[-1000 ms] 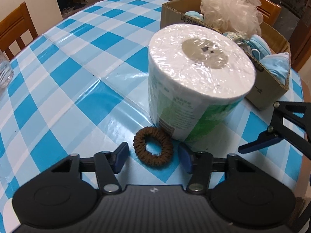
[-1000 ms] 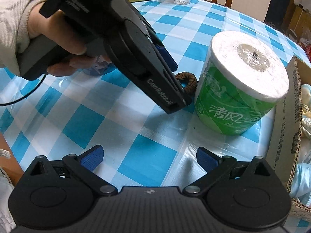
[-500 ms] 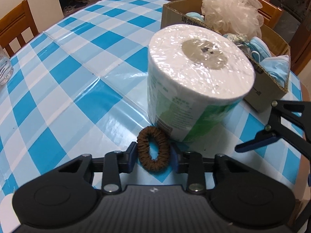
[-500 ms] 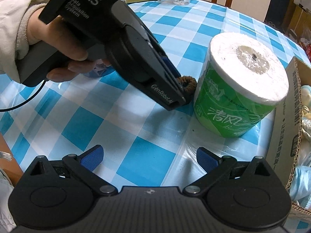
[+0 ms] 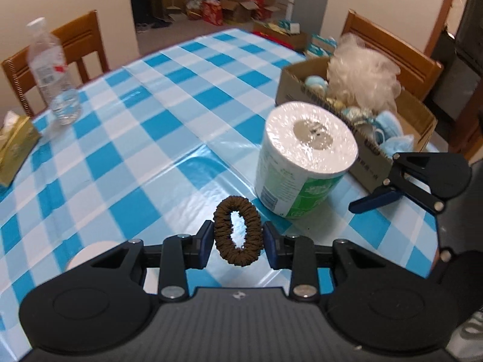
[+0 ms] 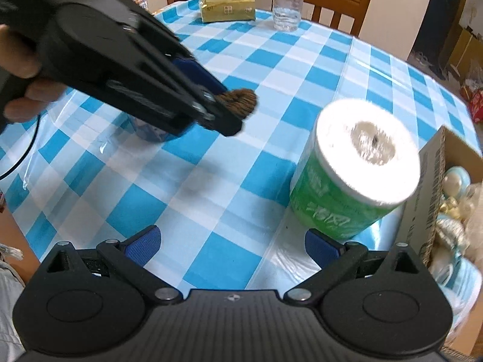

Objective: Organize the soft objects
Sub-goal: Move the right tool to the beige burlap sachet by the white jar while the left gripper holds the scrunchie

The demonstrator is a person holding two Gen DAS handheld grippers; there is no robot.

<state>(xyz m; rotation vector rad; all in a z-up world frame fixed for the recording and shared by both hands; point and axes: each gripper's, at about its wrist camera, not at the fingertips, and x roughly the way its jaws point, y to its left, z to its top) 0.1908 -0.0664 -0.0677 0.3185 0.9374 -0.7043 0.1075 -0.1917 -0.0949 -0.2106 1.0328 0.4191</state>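
My left gripper [image 5: 237, 242] is shut on a brown hair scrunchie [image 5: 237, 231] and holds it upright, lifted above the checked tablecloth; both show in the right wrist view, the scrunchie [image 6: 238, 102] at the tip of the left gripper [image 6: 225, 111]. A wrapped toilet paper roll [image 5: 305, 157] with green print stands on the table ahead, right of the scrunchie. A cardboard box [image 5: 371, 163] behind it holds a white bath pouf [image 5: 362, 75], blue face masks and other soft items. My right gripper [image 6: 232, 244] is open and empty, low over the table left of the roll [image 6: 356, 166].
A clear water bottle [image 5: 51, 72] and a yellow tissue pack [image 5: 15, 147] stand at the table's far left. Wooden chairs [image 5: 389, 51] ring the round table [image 5: 135, 138]. The box [image 6: 434, 181] sits at the right table edge. Boxes clutter the floor beyond.
My left gripper closed on the scrunchie, lifted it off the table and pulled back from the roll. The right gripper stayed open and barely moved.
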